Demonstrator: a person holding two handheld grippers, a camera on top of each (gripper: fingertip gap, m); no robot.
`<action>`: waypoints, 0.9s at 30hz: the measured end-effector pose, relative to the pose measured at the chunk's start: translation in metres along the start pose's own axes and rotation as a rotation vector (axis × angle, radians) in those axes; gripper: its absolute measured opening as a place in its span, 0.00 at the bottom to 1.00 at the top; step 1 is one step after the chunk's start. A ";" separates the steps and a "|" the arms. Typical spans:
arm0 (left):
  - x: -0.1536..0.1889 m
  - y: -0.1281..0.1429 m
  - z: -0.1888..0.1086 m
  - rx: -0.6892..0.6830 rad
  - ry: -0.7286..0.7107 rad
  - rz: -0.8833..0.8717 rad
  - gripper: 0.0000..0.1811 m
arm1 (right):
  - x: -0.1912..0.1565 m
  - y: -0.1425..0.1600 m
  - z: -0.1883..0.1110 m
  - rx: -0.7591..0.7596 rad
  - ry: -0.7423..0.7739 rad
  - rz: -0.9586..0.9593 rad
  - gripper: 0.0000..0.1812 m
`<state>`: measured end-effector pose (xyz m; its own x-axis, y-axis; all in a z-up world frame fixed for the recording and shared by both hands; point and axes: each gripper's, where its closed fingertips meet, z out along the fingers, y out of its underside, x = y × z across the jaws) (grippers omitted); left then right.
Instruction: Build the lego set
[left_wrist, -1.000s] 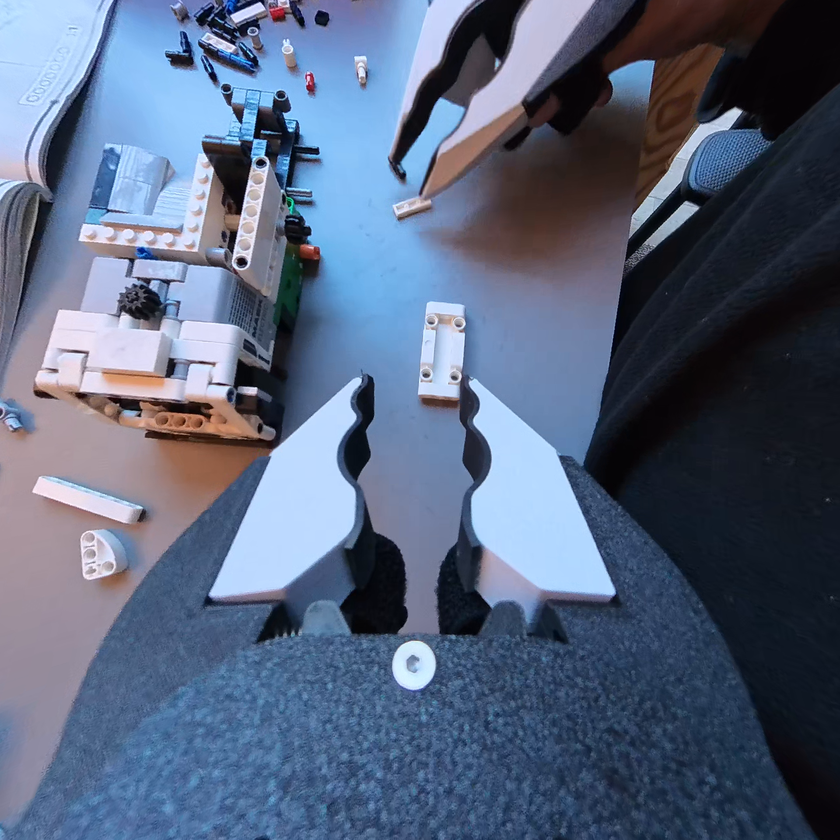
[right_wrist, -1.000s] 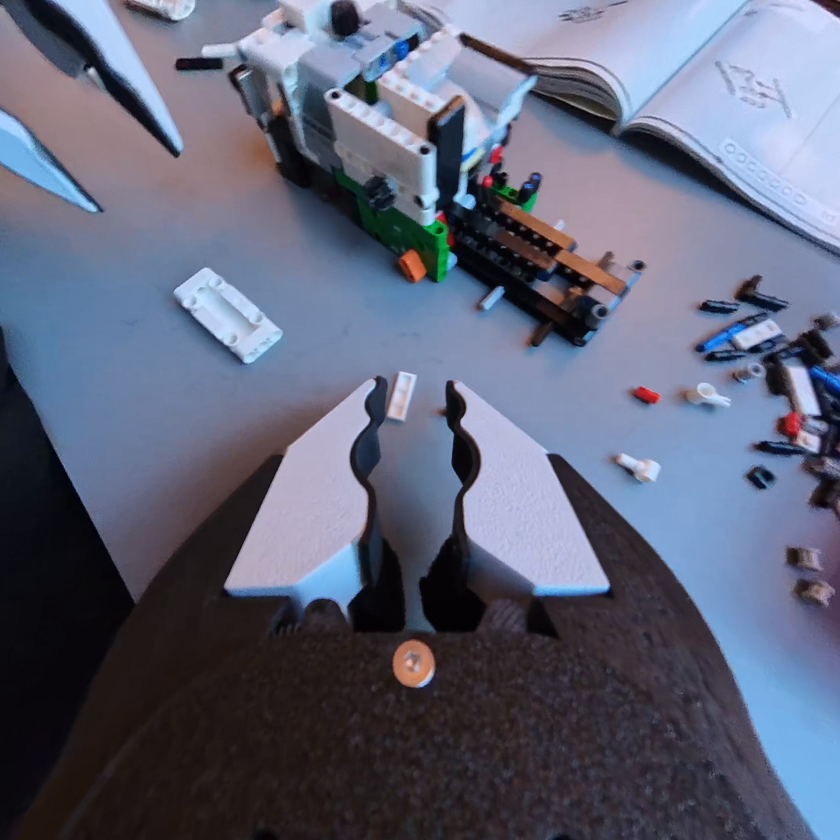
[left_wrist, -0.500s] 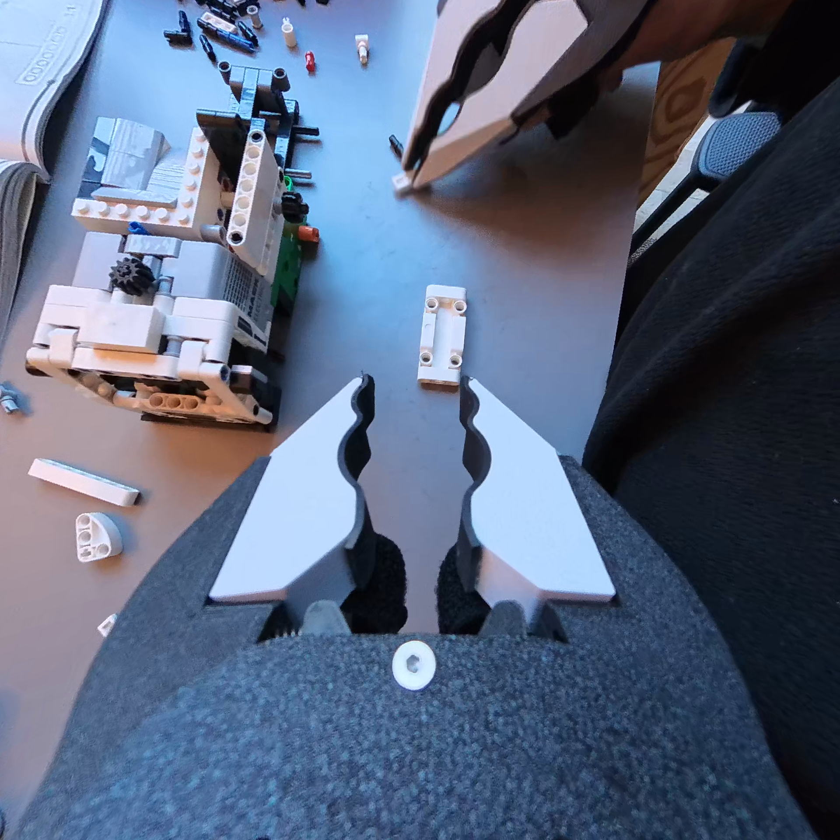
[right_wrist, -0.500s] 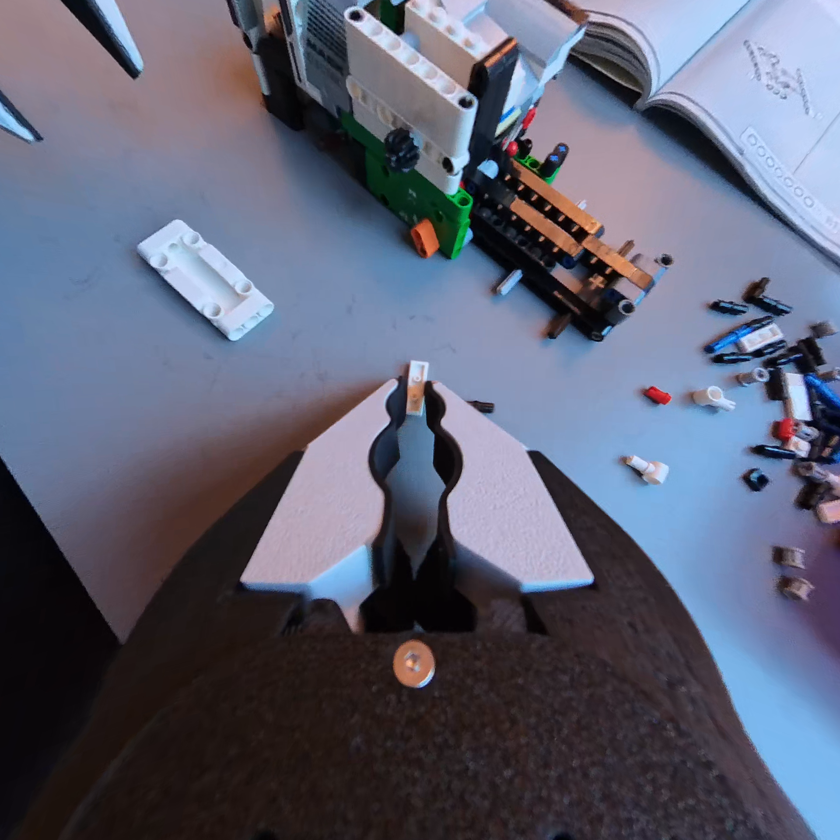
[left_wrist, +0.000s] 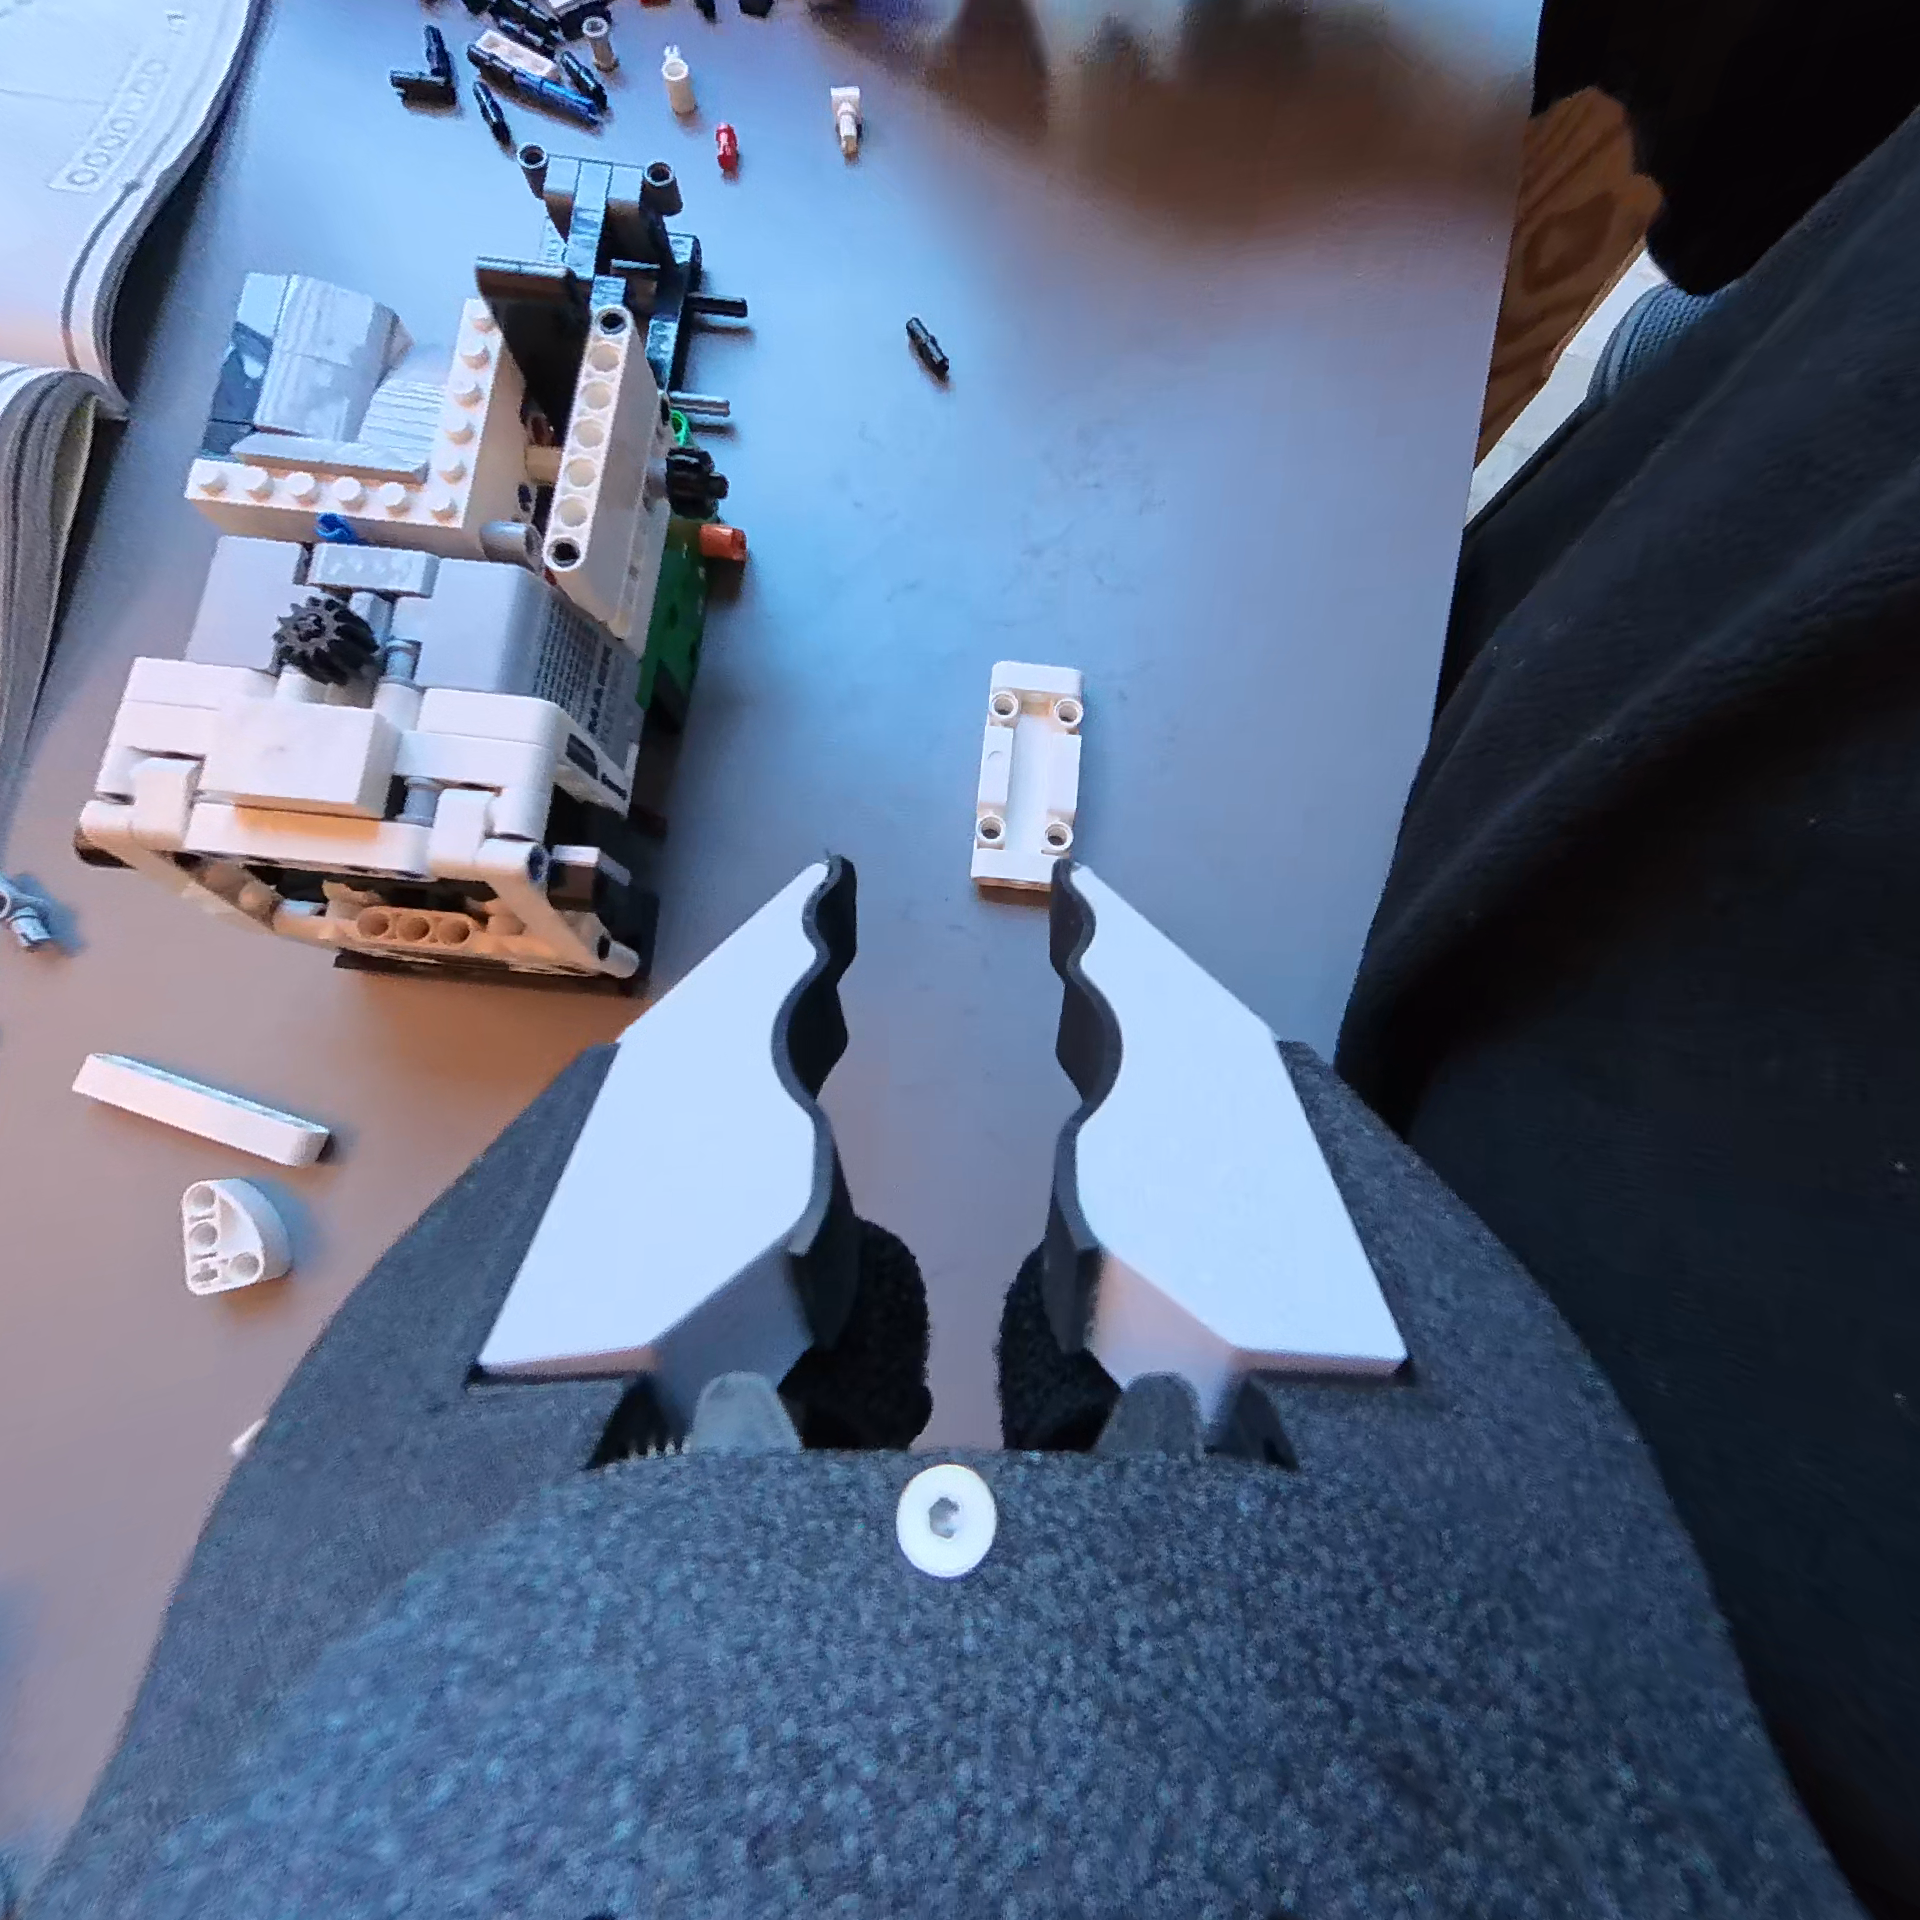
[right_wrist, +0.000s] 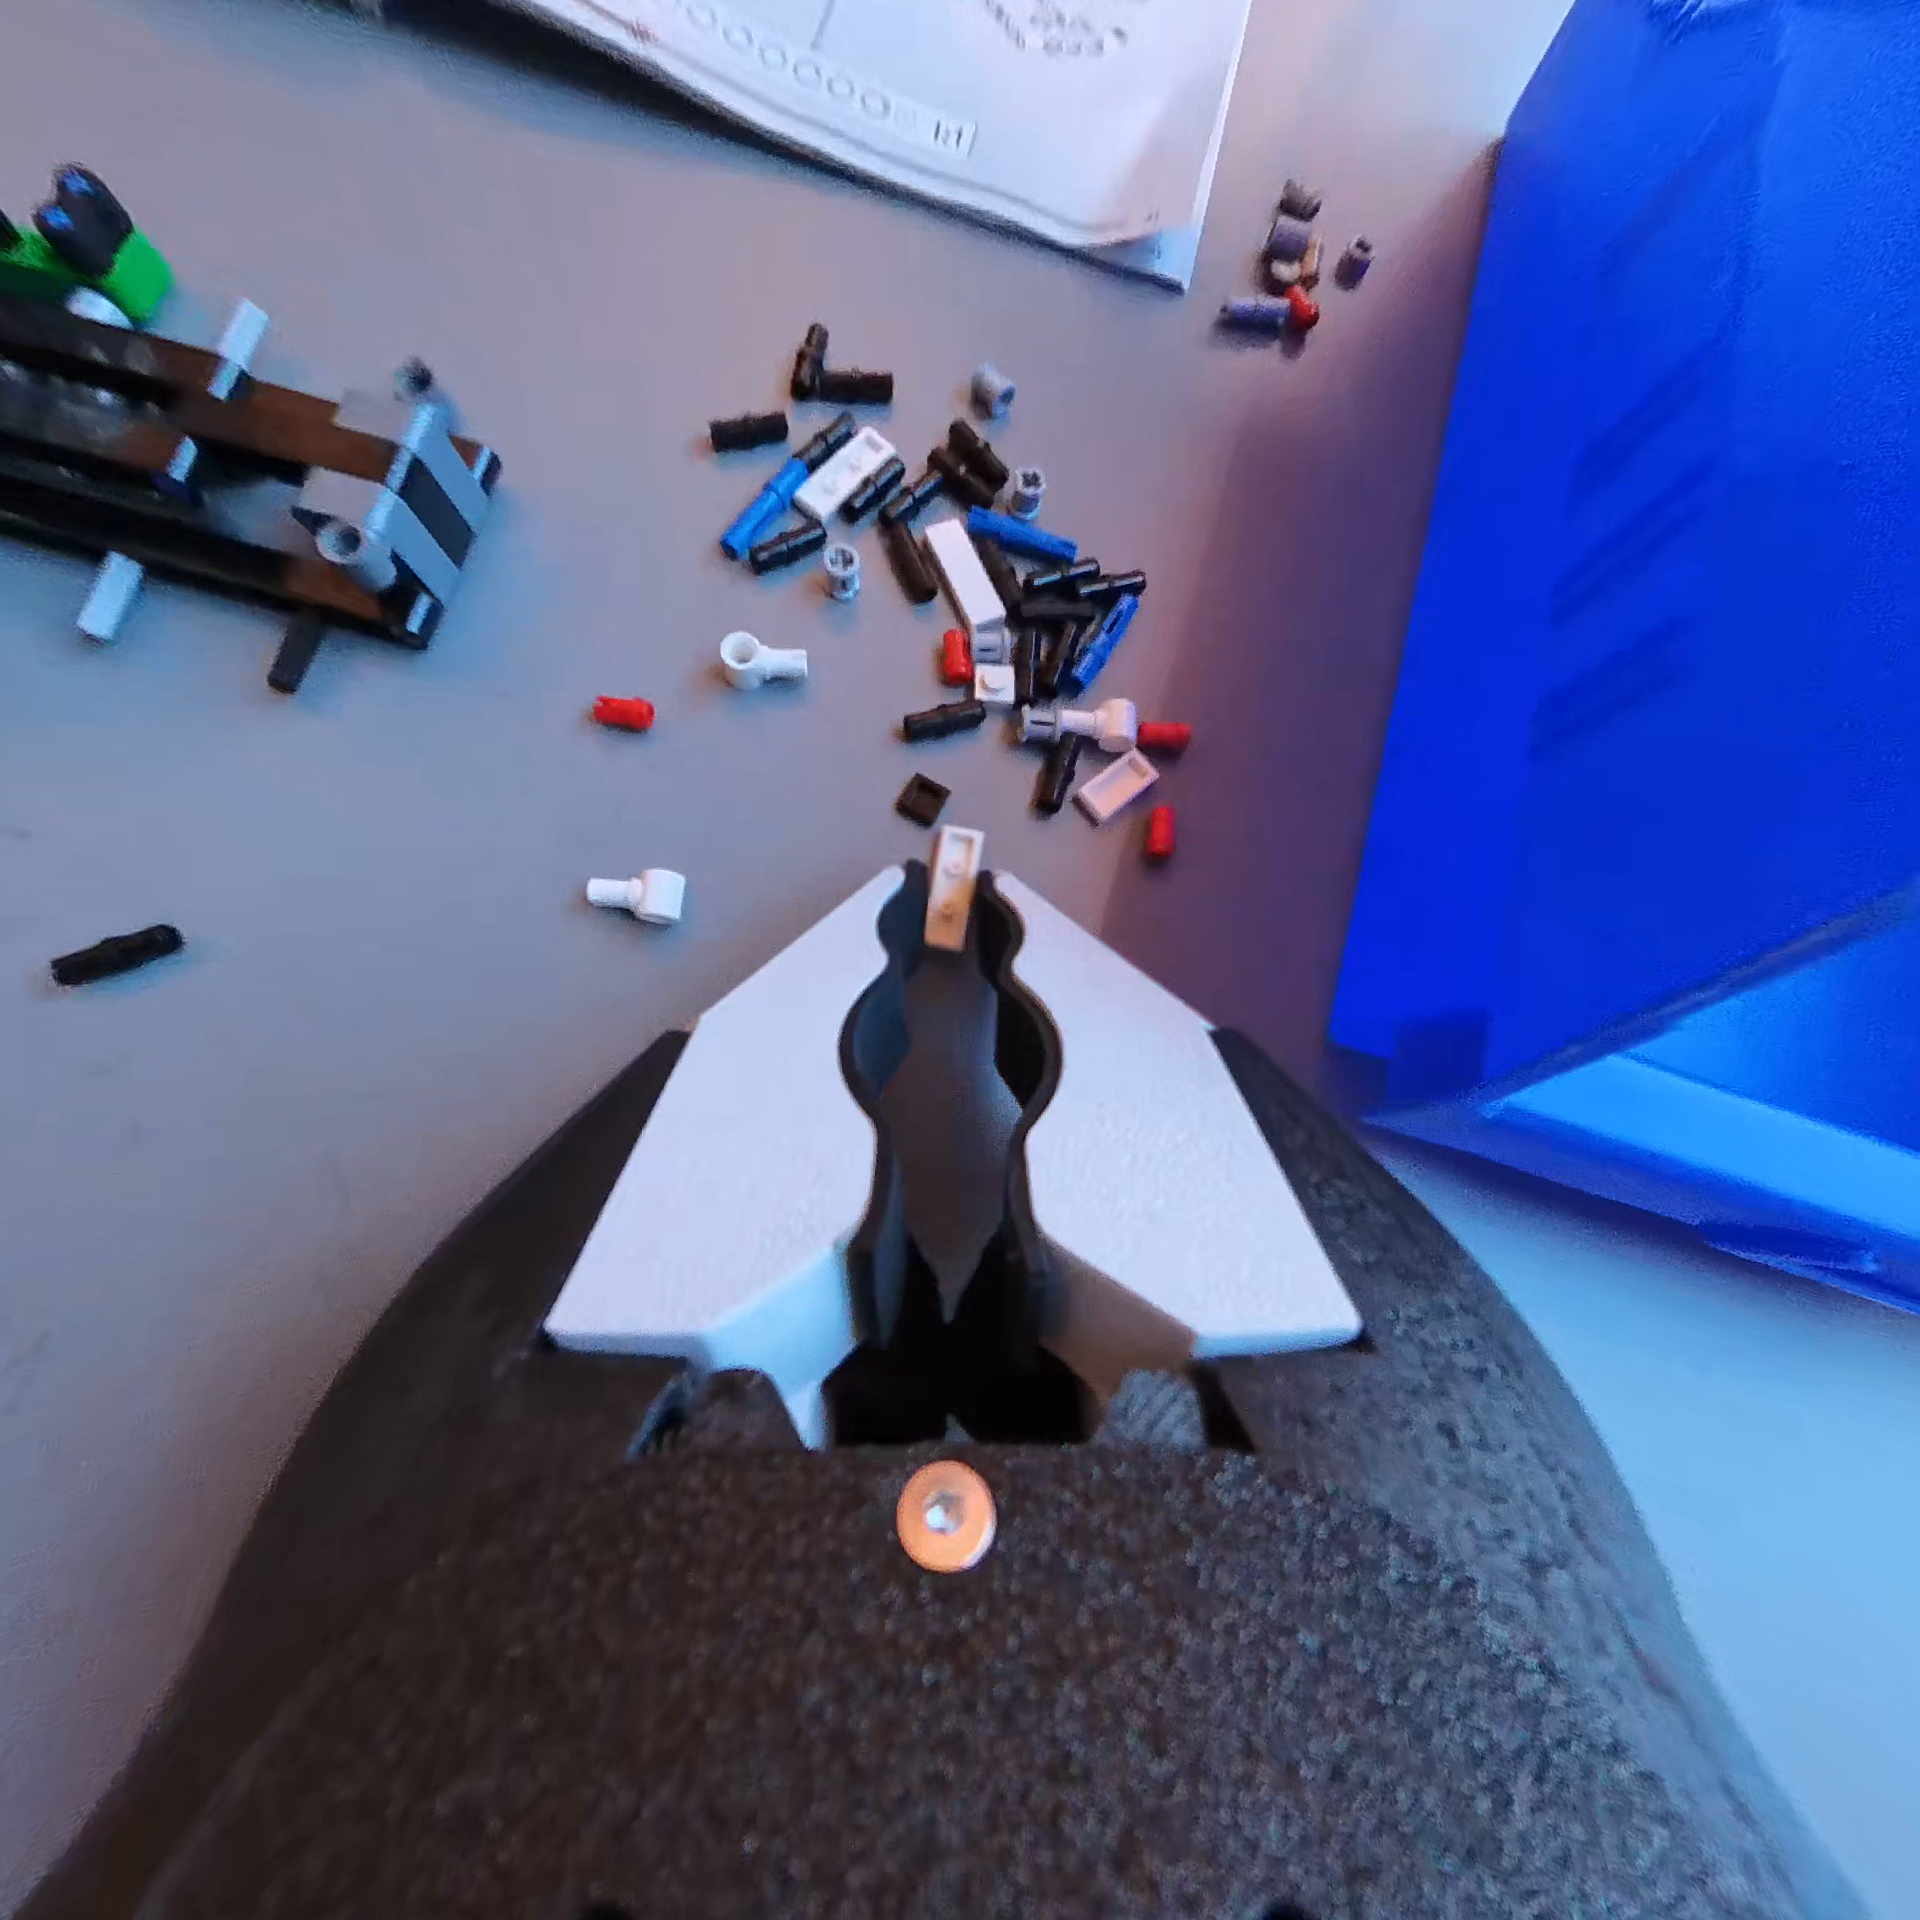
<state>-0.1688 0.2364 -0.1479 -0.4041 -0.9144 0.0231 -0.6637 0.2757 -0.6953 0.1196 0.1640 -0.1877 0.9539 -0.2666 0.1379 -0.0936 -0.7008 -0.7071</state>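
— Now, where is the small white plate held?
— It is pinched at the very tips of the right gripper, whose fingers are closed on it; its long axis runs forward along them, one end projecting past the tips. It is carried above the loose pile of pins, near the blue bin.
— And the other gripper?
— The left gripper is held open and empty, with the white panel lying just beyond its right fingertip, lengthwise away from it. The partly built model stands to its left on the tabletop, so the left is judged nearer.
— Counts?
— One panel, one model, one white beam, one curved white piece and one instruction booklet are seen.
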 end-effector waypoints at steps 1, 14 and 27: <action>0.000 0.000 0.000 0.003 0.003 -0.006 0.20 | 0.000 -0.001 0.000 0.012 -0.001 0.003 0.05; -0.005 0.002 0.001 -0.020 -0.002 -0.010 0.20 | -0.004 -0.024 0.024 0.030 -0.044 0.098 0.10; -0.004 -0.001 0.002 -0.014 0.003 -0.005 0.20 | -0.115 -0.035 -0.046 0.227 -0.472 -0.318 0.02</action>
<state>-0.1652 0.2397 -0.1483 -0.4025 -0.9149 0.0288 -0.6748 0.2753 -0.6847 0.0005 0.1886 -0.1472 0.9534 0.2906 0.0816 0.2303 -0.5255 -0.8191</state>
